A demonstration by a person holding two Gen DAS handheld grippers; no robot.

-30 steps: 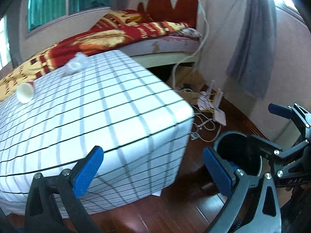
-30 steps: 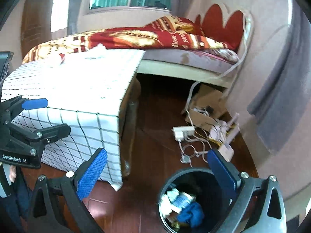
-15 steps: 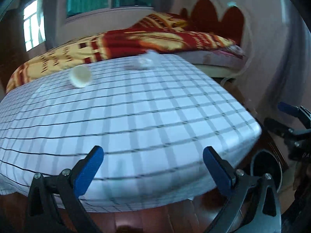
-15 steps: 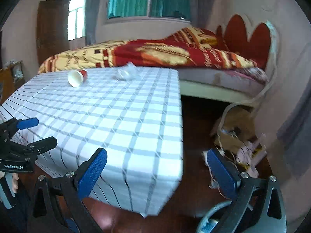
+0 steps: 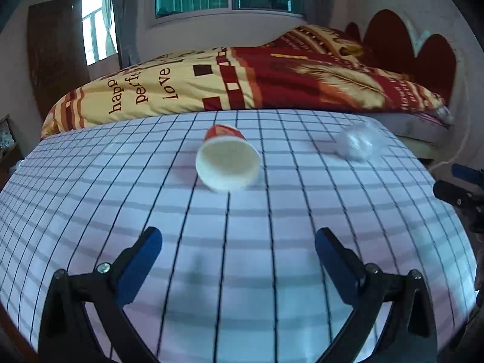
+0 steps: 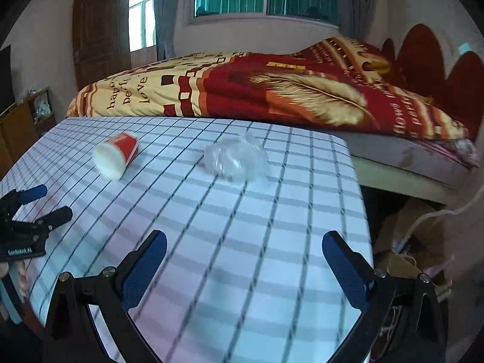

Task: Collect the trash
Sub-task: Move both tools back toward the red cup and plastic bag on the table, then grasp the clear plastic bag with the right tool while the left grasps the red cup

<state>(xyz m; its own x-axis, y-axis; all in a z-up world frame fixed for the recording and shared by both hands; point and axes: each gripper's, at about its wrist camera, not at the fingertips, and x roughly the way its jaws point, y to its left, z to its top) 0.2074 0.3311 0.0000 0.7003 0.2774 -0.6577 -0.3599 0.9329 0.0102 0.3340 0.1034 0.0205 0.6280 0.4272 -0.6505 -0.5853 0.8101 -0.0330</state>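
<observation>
Left wrist view. The left gripper (image 5: 237, 251) is hovering over the near part of the checked tablecloth (image 5: 272, 272), its blue-padded jaws standing wide apart and gripping nothing. A red paper cup (image 5: 227, 163) is lying on its side on the cloth, beyond the gripper and roughly in line with the gap between the jaws, its white open mouth facing the camera. A crumpled clear plastic wrapper (image 5: 358, 142) is sitting to the right of the cup, well apart from it, toward the far right corner of the cloth. The right gripper (image 5: 462, 187) is showing at the right edge of the cloth. Behind the cloth, a bed with a red and yellow quilt (image 5: 242, 87) is filling the background.

Right wrist view. The right gripper (image 6: 243, 257) is hovering above the cloth (image 6: 242, 257) near its right edge, jaws likewise spread and empty. The wrapper (image 6: 236, 158) is lying on the cloth beyond the gripper, slightly left of centre. The cup (image 6: 116, 154) is resting farther left on the cloth, mouth turned toward the lower left. The left gripper (image 6: 42, 204) is entering over the cloth's left side.
</observation>
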